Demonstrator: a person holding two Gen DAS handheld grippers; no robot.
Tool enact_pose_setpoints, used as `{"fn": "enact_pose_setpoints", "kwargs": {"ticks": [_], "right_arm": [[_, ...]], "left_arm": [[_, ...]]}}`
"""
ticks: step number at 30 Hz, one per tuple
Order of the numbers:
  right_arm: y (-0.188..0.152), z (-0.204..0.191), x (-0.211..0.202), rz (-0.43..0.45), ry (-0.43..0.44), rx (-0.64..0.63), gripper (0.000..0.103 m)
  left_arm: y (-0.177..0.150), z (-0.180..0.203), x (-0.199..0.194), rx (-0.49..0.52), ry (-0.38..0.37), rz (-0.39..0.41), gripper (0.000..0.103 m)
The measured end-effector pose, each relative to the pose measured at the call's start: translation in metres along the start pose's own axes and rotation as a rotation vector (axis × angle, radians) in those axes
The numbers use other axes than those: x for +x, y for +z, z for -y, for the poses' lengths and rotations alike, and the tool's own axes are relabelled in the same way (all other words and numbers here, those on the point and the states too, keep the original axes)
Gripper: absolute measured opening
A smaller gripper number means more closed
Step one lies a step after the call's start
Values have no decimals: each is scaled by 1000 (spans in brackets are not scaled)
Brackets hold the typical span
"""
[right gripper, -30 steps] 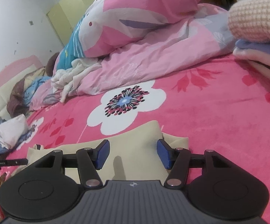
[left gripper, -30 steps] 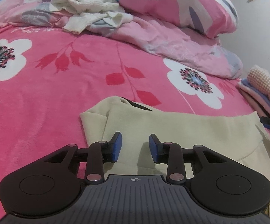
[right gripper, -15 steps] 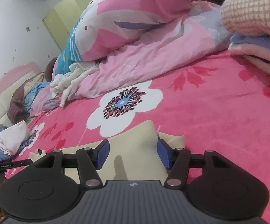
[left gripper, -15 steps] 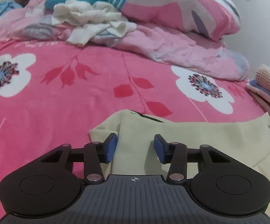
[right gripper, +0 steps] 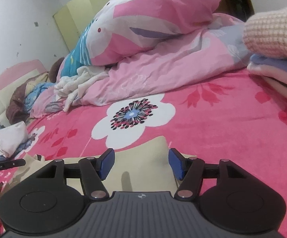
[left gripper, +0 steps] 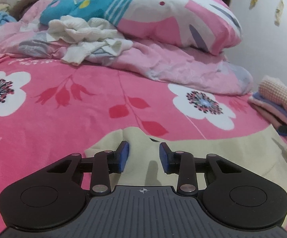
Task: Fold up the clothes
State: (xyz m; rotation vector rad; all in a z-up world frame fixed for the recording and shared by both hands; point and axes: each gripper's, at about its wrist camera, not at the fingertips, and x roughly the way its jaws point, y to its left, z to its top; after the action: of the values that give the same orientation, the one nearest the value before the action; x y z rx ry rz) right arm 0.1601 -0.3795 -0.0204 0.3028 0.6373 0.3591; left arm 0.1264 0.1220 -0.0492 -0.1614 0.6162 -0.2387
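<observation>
a cream garment [left gripper: 212, 154] lies spread flat on a bed with a bright pink flowered blanket [left gripper: 64, 123], close to the near edge. its far edge runs roughly straight across the bed, and its left end bunches into a small raised peak with a dark slit just beside it.

the left tool [left gripper: 143, 156] sits low over that left end, its two blue pads spread apart with cream cloth showing between them and nothing pinched. the right tool [right gripper: 141, 163] sits low over the right end of the same garment, pads spread even wider, straddling the far right corner [right gripper: 159, 140], also gripping nothing. both tools point forward across the bed, level and roughly parallel, one at each end of the cloth.

the scene fits two readings: the tools are about to close on the two far corners for a fold, or they have just let go of an edge they laid down. if a pinch is coming, it would go best with each tool taking only the cloth layer meant to move, both closing together, so the edge lifts evenly and the bunched left end does not drag.

a stack of folded clothes [right gripper: 276, 59] rests at the right of the bed. loose white clothing [left gripper: 87, 37] lies crumpled against a pink duvet [left gripper: 173, 65] at the far side.
</observation>
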Motion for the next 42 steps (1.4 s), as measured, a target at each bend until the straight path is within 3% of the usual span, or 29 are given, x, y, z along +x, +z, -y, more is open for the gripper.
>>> {"fn": "enact_pose_setpoints", "kwargs": {"ticks": [8, 13, 18, 21, 22, 24, 25, 26, 35, 38, 42], "right_arm": [[3, -5, 18, -28, -14, -36, 74], [-1, -14, 10, 0, 9, -92, 68], [4, -11, 11, 5, -29, -77, 68], [4, -8, 19, -18, -17, -62, 68], [3, -9, 21, -23, -12, -66, 63], [0, -17, 21, -21, -22, -113, 36], [-1, -22, 20, -17, -40, -143, 14], [-3, -26, 18, -8, -51, -164, 8], [8, -19, -1, 124, -42, -115, 5], [12, -11, 5, 123, -40, -77, 5], [5, 1, 23, 70, -68, -40, 5]], "left_arm": [[-8, 2, 8, 24, 14, -29, 38], [-9, 2, 10, 26, 20, -31, 40], [-7, -5, 19, -23, 47, -63, 43], [-6, -9, 21, -54, 52, -57, 38], [-6, -9, 21, -60, 57, -51, 30], [-6, -5, 20, -40, 84, -38, 19], [-6, -3, 19, -31, 95, -31, 14], [-5, -1, 18, -25, 101, -22, 10], [21, 4, 10, -24, 95, 71, 5], [25, 3, 23, -14, 96, 58, 5], [14, -7, 51, -56, 99, -22, 6]]}}
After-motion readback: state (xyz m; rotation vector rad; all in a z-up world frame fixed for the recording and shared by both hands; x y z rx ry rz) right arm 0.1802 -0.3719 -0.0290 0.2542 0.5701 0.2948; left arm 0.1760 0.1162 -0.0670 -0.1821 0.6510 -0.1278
